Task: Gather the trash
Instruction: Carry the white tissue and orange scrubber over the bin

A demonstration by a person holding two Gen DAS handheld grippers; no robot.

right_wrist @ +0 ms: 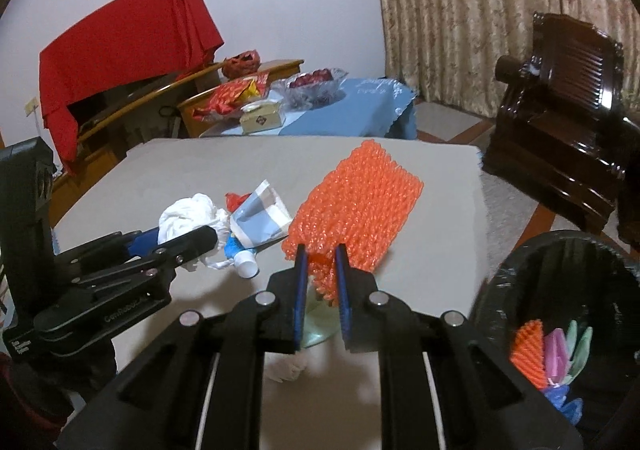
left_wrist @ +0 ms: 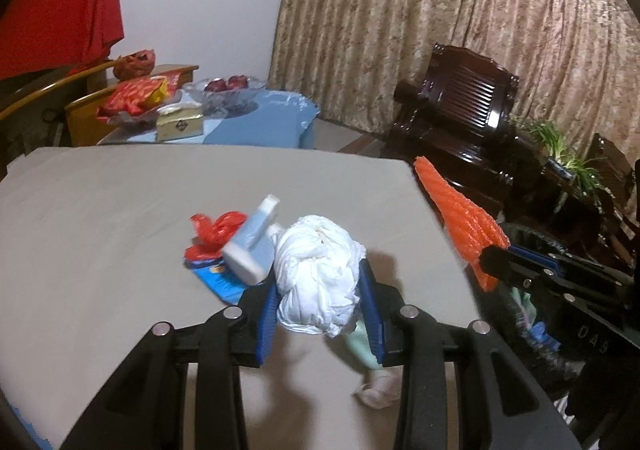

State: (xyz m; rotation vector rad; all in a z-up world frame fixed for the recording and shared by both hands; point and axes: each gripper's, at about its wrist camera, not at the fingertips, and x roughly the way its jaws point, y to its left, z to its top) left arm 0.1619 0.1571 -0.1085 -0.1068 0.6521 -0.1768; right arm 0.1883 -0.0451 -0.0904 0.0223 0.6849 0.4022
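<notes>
The left gripper [left_wrist: 320,294] has its fingers clamped on the white crumpled wad [left_wrist: 320,270], held above the bench [left_wrist: 100,210]. Right of the wad, the right gripper [right_wrist: 322,282] pinches the orange foam net [right_wrist: 360,202]. Behind the wad lie the toothpaste tube [left_wrist: 252,246] and the red bag [left_wrist: 216,230].

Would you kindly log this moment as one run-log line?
left gripper: shut on crumpled white tissue wad | right gripper: shut on orange foam net sleeve | black-lined bin: partly filled
</notes>
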